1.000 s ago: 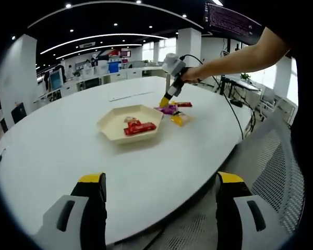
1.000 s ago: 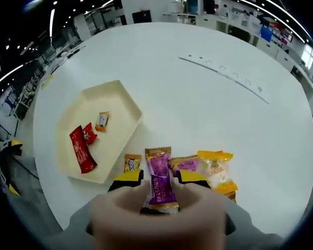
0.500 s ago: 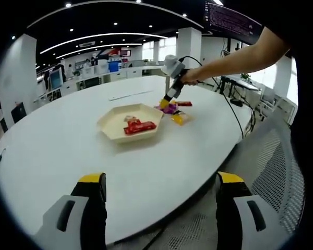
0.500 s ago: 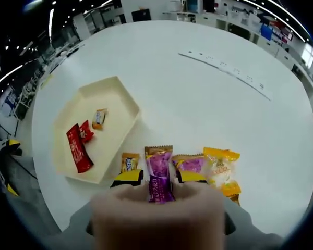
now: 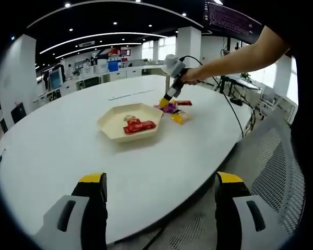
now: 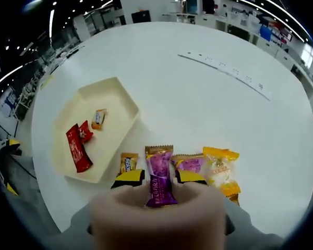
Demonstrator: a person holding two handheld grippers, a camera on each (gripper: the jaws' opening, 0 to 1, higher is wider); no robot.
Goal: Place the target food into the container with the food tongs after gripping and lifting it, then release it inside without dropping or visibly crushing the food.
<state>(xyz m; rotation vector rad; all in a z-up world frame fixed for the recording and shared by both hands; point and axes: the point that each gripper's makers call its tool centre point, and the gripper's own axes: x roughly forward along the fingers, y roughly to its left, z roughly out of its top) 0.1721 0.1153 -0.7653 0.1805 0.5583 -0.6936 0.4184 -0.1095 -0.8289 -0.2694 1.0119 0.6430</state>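
Note:
A purple candy packet (image 6: 158, 165) stands upright between the yellow-tipped jaws of my right gripper (image 6: 159, 178), which is shut on it just above the white table. The cream hexagonal tray (image 6: 113, 104) lies to the left and holds two red packets (image 6: 76, 148) and a small orange candy (image 6: 98, 119). In the left gripper view the tray (image 5: 113, 129) sits mid-table, with the right gripper (image 5: 165, 102) at its far right side. My left gripper (image 5: 160, 179) hangs open off the table's near edge, holding nothing.
Loose candies lie by the right gripper: a small brown one (image 6: 128, 162), another purple one (image 6: 189, 164) and a yellow packet (image 6: 219, 160). A person's arm (image 5: 235, 57) reaches in from the right. The table edge (image 5: 198, 182) curves in front of the left gripper.
The right gripper view has shifted slightly, so the tray sits a little further left. The purple packet stays between the jaws. The left gripper has not moved.

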